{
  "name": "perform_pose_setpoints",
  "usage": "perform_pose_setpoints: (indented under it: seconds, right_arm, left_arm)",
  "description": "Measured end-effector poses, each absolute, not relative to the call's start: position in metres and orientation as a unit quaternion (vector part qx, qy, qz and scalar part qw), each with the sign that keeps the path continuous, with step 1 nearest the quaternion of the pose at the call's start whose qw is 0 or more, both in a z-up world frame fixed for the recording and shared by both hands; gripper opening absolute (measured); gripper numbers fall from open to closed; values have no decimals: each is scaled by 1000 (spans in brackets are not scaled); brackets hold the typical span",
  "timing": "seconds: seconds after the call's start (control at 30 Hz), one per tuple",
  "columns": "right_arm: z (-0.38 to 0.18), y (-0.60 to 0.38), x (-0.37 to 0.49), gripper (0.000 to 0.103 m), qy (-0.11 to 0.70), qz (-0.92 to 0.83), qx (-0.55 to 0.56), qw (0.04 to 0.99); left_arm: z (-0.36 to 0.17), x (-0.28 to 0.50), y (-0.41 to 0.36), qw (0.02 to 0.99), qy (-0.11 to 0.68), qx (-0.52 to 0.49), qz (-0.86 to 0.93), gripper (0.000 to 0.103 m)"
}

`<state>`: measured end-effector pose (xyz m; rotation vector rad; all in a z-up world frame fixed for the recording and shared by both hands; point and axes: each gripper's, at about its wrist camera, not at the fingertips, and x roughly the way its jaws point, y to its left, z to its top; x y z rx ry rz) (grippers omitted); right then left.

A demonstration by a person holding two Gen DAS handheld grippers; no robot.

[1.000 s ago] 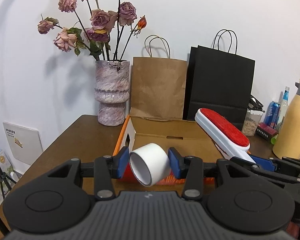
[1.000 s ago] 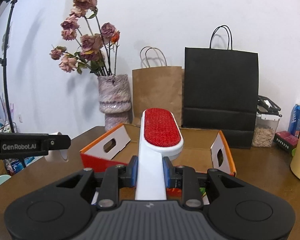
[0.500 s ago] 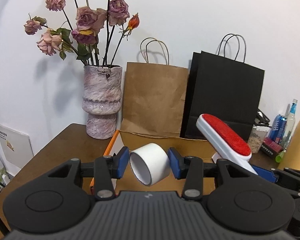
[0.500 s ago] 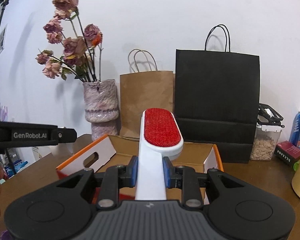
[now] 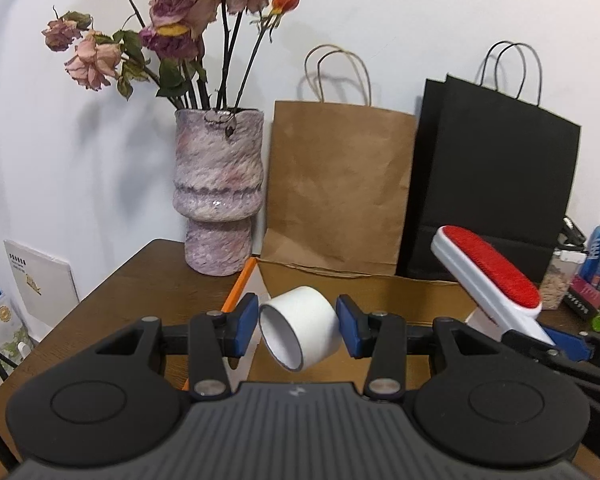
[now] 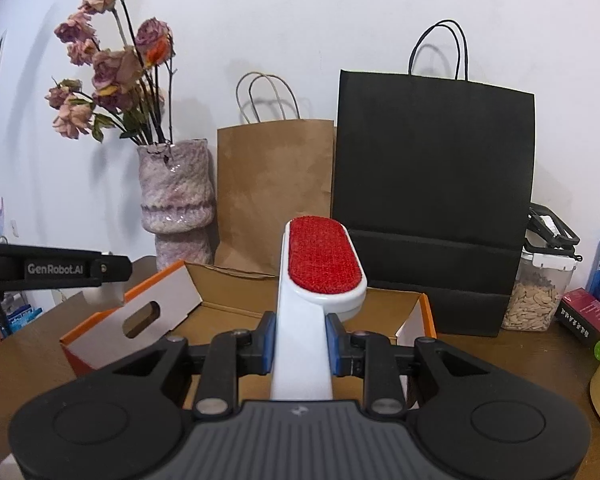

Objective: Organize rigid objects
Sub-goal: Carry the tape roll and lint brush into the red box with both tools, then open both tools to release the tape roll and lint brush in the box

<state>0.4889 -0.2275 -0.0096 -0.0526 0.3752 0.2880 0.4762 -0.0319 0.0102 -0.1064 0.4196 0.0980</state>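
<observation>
My left gripper (image 5: 297, 330) is shut on a white tape roll (image 5: 300, 328), held tilted above the left end of an open cardboard box (image 5: 400, 294) with orange-edged flaps. My right gripper (image 6: 301, 338) is shut on the white handle of a lint brush (image 6: 320, 276) with a red pad, raised over the same box (image 6: 236, 312). In the left wrist view the brush (image 5: 488, 276) and the right gripper show at the right. In the right wrist view the left gripper's arm (image 6: 52, 270) shows at the left, with a bit of the roll below it.
A pink stone-look vase (image 5: 218, 196) of dried roses stands behind the box at the left. A brown paper bag (image 5: 340, 188) and a black paper bag (image 5: 496, 176) stand against the wall. A jar of seeds (image 6: 538, 292), a can and small boxes sit at the right.
Both grippers have moved forward over the brown table toward the box and the bags, which now look larger. Each still holds its object the same way.
</observation>
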Motion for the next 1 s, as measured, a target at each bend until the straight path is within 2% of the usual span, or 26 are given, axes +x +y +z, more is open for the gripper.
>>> perform_pose_setpoints:
  seconds: [0.6, 0.67, 0.7, 0.73, 0.77, 0.83, 0.9, 1.0]
  right_arm:
    - [-20, -231, 518, 25, 216, 142, -35, 965]
    - [-21, -231, 519, 25, 220, 140, -37, 965]
    - [-20, -230, 519, 27, 221, 138, -37, 965]
    - [-20, -230, 519, 37, 218, 132, -37, 966]
    - [-19, -231, 519, 59, 216, 123, -39, 968]
    - [-19, -232, 519, 86, 213, 110, -44, 970]
    - [-18, -234, 519, 87, 210, 105, -46, 971]
    - [-18, -236, 518, 98, 209, 97, -46, 972]
  left_arm:
    - [-17, 509, -35, 966, 249, -28, 61, 45]
    - [-17, 510, -35, 965, 252, -24, 65, 52]
    - [-17, 509, -36, 965, 253, -22, 65, 63]
    - [-17, 509, -37, 965, 252, -19, 66, 77]
    - [-17, 508, -38, 966, 250, -15, 70, 83]
    - [-16, 506, -40, 967, 242, -6, 79, 92]
    - [-14, 504, -40, 968, 239, -6, 82, 102]
    - [-12, 503, -38, 968, 237, -7, 87, 103]
